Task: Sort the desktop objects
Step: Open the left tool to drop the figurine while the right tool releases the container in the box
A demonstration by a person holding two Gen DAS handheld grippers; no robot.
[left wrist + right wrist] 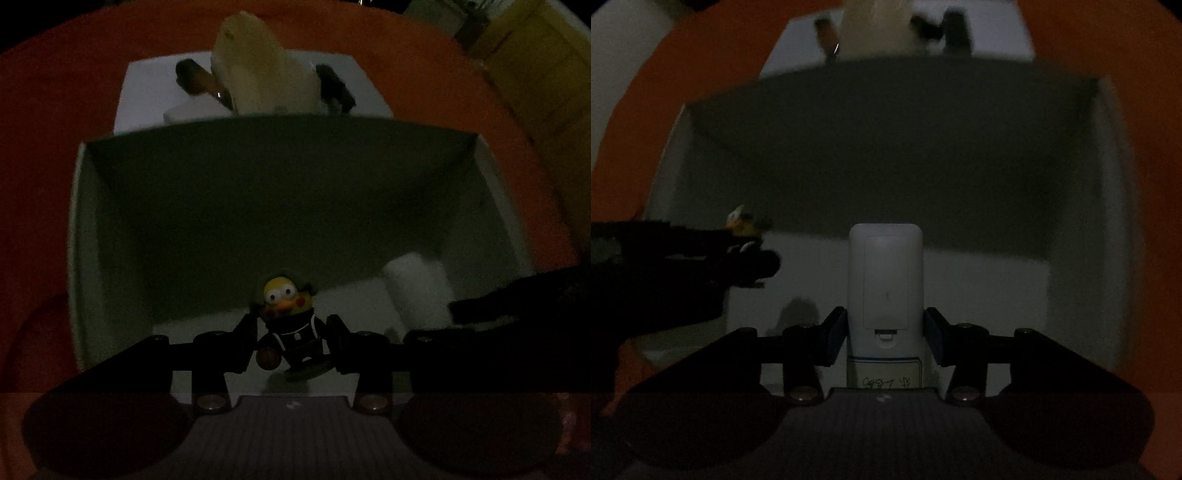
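Note:
My left gripper (291,343) is shut on a small yellow duck figurine (288,317) in a black outfit and holds it inside a white open box (85,236). My right gripper (885,339) is shut on a white remote control (885,280), back side up with its battery cover showing, inside the same box (1108,206). The remote also shows in the left wrist view (417,291) at the right. The left gripper with the duck (744,221) shows at the left of the right wrist view. The scene is very dark.
The box sits on an orange surface (55,110). Behind it is a second white tray (147,92) holding a pale plush item (258,70) and dark small objects (336,86). A yellowish cabinet (535,66) stands at the far right.

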